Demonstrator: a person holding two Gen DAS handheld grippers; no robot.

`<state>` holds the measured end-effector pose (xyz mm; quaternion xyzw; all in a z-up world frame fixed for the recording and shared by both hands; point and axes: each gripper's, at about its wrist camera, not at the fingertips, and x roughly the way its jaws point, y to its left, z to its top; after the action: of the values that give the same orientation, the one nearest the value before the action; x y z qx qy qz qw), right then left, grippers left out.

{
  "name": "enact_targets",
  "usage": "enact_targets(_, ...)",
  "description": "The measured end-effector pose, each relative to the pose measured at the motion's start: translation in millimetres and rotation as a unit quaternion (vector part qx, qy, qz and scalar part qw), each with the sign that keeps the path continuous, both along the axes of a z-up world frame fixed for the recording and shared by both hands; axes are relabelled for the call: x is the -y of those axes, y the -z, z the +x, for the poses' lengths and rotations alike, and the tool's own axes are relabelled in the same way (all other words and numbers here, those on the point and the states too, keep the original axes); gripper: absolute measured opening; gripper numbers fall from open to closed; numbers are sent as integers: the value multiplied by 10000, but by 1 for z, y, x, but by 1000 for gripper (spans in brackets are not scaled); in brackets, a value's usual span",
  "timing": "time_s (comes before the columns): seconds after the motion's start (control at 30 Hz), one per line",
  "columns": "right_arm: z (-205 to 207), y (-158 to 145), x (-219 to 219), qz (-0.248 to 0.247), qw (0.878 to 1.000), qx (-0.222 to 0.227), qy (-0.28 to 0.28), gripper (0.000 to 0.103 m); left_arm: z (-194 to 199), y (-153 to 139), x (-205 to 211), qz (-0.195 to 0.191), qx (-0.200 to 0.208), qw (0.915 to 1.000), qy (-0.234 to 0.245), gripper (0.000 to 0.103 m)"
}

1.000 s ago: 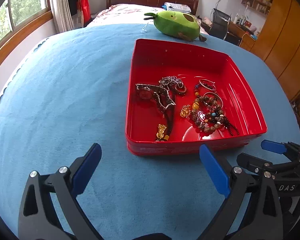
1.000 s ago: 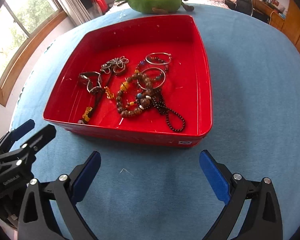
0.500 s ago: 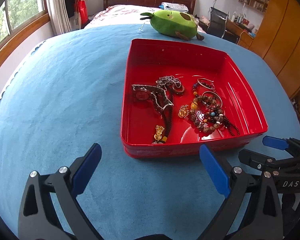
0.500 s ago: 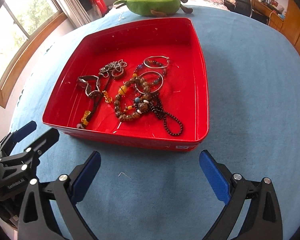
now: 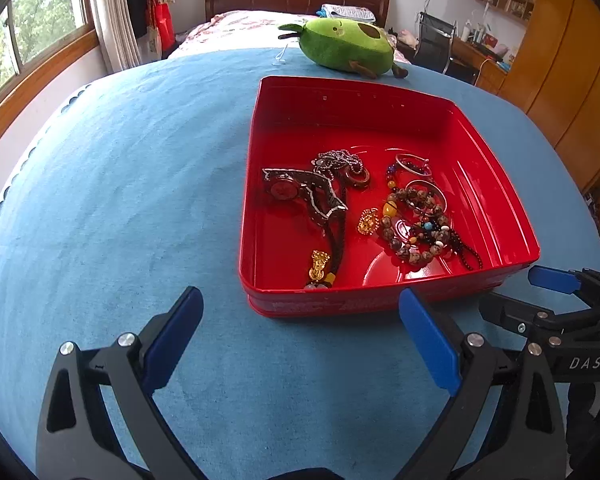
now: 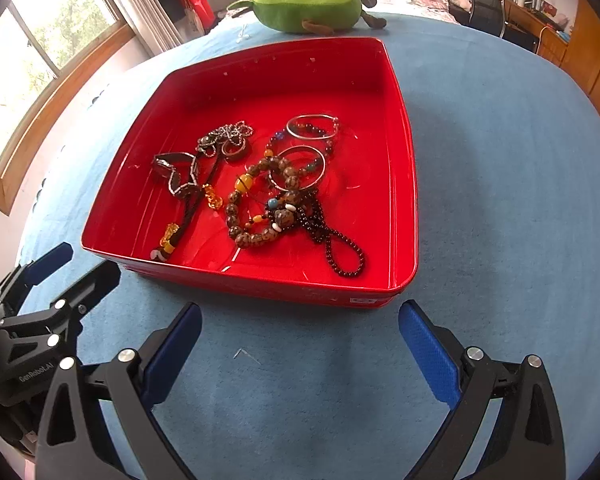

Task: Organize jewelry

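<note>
Left gripper [image 6: 40,276] reads "GenRobot.AI"; right gripper [image 5: 540,292] "DAS".

One red tray [image 6: 404,152], one avocado plush [image 6: 308,4], two silver bangles [image 6: 312,127], two open claws [image 6: 300,344].

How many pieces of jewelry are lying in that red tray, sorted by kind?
Silver bangles: 2
Beaded bracelets, brown wooden, dark glossy, multicoloured: 3
Wristwatch with dark strap: 1
Silver chain necklace: 1
Black cord with gold charms: 1
Total: 8 in the red tray; the tangle may hide more.
</note>
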<state>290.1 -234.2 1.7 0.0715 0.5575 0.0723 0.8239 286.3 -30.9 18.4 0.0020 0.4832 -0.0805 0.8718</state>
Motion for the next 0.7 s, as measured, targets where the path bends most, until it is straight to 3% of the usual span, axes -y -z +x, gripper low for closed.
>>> enact_targets(0.7, 1, 1, 0, -37, 10000, 7, -17, 99, 0, 0, 0, 24, -11, 10000, -13, 98)
